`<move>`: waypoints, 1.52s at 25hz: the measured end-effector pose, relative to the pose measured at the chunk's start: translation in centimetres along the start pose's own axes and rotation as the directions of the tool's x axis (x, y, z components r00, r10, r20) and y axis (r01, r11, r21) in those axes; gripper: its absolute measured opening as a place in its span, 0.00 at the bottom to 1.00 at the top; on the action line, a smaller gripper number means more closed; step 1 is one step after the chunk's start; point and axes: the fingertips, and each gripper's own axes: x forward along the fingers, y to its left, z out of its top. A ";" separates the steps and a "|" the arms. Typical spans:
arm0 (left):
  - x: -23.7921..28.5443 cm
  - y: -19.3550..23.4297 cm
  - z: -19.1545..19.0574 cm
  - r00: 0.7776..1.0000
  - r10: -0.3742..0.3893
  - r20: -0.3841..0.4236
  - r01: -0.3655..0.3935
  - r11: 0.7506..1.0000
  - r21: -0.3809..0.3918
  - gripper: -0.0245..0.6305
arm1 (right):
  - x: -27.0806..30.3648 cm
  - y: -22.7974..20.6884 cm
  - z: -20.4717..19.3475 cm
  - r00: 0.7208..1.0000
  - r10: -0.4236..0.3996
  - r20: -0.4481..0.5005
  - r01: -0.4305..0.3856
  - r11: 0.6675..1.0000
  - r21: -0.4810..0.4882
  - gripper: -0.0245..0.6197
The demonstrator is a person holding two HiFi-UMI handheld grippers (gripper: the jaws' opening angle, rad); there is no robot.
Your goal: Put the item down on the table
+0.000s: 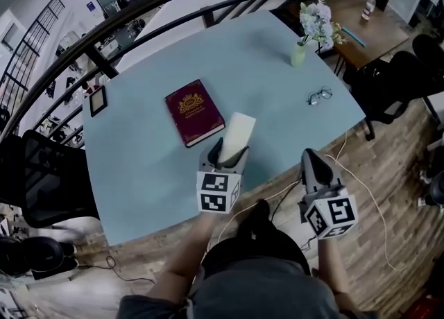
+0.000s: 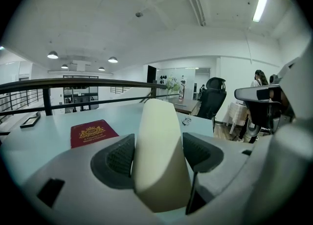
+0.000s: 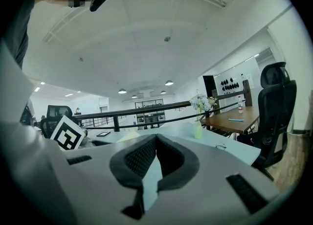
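One hold only: left gripper (image 1: 225, 154) clamped on cream block's (image 1: 240, 130) near end, probably light, stiff, smooth-sided; right gripper (image 1: 311, 161) pressed together, empty.

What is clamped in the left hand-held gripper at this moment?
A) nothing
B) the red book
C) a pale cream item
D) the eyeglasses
C: the left hand-held gripper is shut on the pale cream item, while the red book and the eyeglasses lie on the table.
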 end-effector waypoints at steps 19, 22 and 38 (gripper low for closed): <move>11.2 -0.7 -3.2 0.985 -0.012 -0.170 0.025 0.997 0.075 0.51 | 2.7 -4.9 -0.5 0.999 -0.041 -0.034 0.042 0.999 0.029 0.04; 12.2 -0.7 -4.2 0.980 -0.010 -0.197 0.025 0.997 0.076 0.51 | 2.6 -5.3 -0.5 0.998 -0.049 -0.034 0.050 0.998 0.028 0.04; 15.2 -0.4 -7.2 0.956 0.009 -0.293 0.014 0.997 0.078 0.51 | 2.3 -6.1 -0.5 0.998 -0.057 -0.028 0.058 0.998 0.035 0.04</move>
